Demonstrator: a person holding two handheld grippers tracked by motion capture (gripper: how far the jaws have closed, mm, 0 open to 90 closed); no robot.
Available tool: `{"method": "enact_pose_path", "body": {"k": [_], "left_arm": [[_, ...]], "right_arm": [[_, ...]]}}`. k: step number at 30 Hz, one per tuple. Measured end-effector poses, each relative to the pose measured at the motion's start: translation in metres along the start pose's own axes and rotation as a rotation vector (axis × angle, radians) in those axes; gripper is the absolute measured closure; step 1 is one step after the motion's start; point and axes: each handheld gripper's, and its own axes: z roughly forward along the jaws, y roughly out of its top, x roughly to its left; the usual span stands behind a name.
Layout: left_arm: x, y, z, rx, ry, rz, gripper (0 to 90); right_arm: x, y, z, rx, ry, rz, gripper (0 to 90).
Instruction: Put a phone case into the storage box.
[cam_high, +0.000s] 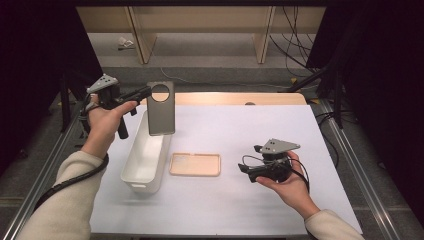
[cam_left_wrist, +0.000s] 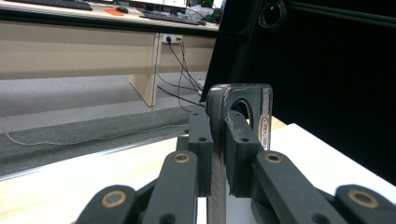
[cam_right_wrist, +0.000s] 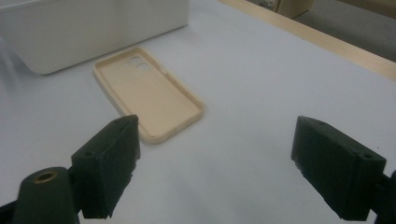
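One thin edge is all the left gripper (cam_high: 141, 93) pinches of the grey plastic phone case (cam_high: 161, 108), which could twist loose above the white rectangular plastic bin (cam_high: 145, 156) while the right gripper (cam_high: 248, 172) gapes empty

The bin (cam_high: 145, 162) sits on the bench (cam_high: 225, 210), at the left. Just right of it lies a flat case (cam_high: 195, 164) — well apart from the right hand-held gripper (cam_high: 250, 172). Another case (cam_high: 161, 108) hangs upright over the bin's far end — in the left hand-held gripper (cam_high: 142, 93).

Office-style lab: black curtains (cam_high: 385, 100) around a white-topped work table (cam_high: 240, 200), pale wooden desks (cam_left_wrist: 70, 51) with keyboards (cam_left_wrist: 170, 17), trailing floor cables (cam_high: 295, 45).
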Motion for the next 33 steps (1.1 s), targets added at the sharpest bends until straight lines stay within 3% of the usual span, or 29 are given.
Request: {"method": "enact_pose_path", "body": {"k": [13,33], "left_arm": [[0.021,0.000,0.002,0.003,0.029,0.019,82.2],[0.038,-0.004,0.018,0.032,0.067,0.070,82.2]], "right_arm": [[0.000,0.000,0.000,0.003,0.000,0.003,16.3],[-0.001,0.000,0.000,0.000,0.002,0.008,16.3]]}}
